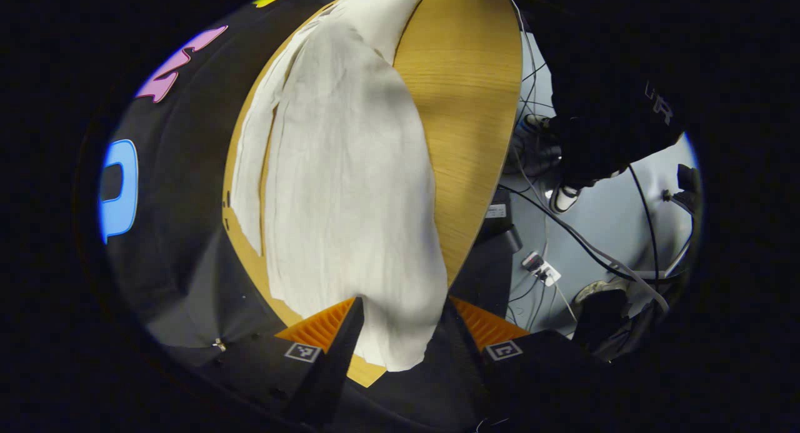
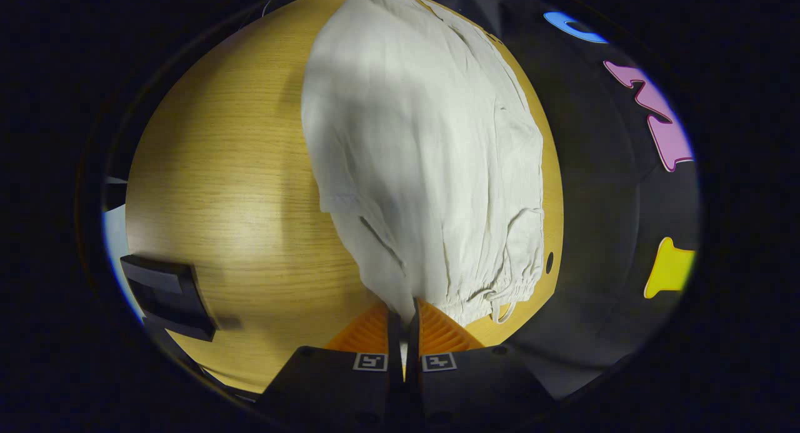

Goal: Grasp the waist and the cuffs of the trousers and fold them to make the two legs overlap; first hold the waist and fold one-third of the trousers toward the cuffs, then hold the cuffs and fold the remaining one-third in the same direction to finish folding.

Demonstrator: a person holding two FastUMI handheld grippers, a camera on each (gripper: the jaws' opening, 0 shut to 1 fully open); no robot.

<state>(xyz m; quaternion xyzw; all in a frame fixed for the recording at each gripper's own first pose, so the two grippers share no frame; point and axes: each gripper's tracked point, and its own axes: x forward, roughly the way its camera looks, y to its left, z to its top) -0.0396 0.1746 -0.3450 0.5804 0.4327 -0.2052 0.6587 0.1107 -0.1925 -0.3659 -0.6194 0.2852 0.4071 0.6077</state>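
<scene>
Trousers (image 1: 350,189) waist beyond top edge

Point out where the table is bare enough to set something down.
The widest bare wood of the table lies between the trousers and the dark block. The strip beside the booth wall is narrow and crowded by the waistband.

The left gripper (image 1: 400,323) stood with its two fingers spread wide apart, one on either side of the trousers' (image 1: 350,189) cuff end, neither seen pressing the cloth. The right gripper (image 2: 404,330) had its fingers drawn together, nearly touching, with a thin fold of the trousers' waist end pinched between them. Past the trousers, in the left gripper view, the person's dark-clad legs (image 1: 600,139) stood.
</scene>
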